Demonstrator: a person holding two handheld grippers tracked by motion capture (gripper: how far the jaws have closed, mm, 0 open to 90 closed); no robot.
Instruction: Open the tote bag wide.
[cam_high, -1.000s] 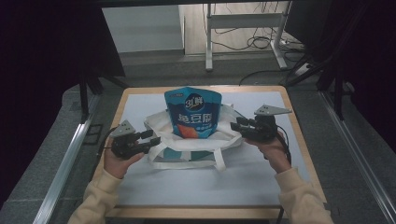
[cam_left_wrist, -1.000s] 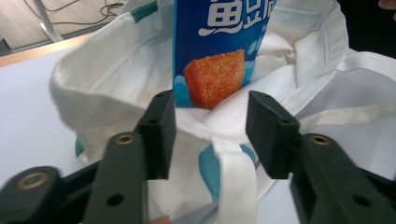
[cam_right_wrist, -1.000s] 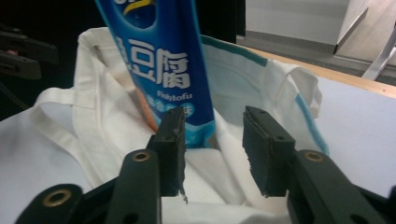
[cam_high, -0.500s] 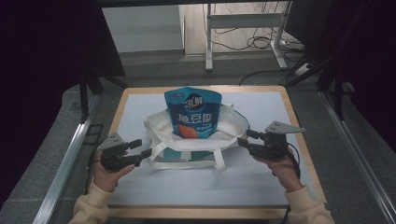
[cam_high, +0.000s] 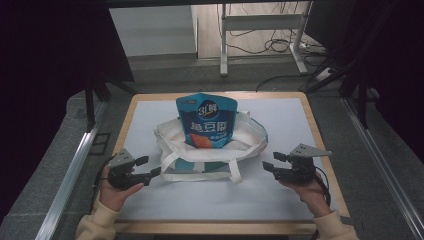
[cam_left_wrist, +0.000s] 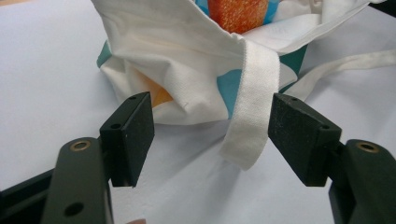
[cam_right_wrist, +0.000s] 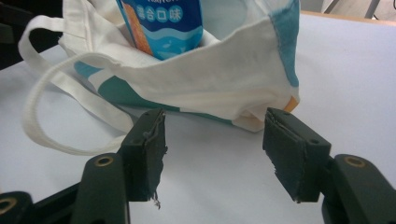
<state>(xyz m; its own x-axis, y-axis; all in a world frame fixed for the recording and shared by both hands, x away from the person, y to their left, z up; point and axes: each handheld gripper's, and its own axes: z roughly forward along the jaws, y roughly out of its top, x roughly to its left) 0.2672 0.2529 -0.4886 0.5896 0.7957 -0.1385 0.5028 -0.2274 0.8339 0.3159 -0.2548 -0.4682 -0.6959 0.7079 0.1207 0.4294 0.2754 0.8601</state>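
Bag (cam_high: 210, 150) with pouch (cam_high: 206, 120) sits mid-tabletop (cam_high: 300, 115); my left gripper (cam_high: 150, 167) and right gripper (cam_high: 270, 164), jaws just opening, flank it wide and empty.

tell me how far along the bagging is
Done: the blue pouch stands inside the white tote bag at mid table. In hand: nothing; the left gripper and right gripper sit beside the bag, jaws open, having just been opening. Left: perhaps tidying the handles lying loose.
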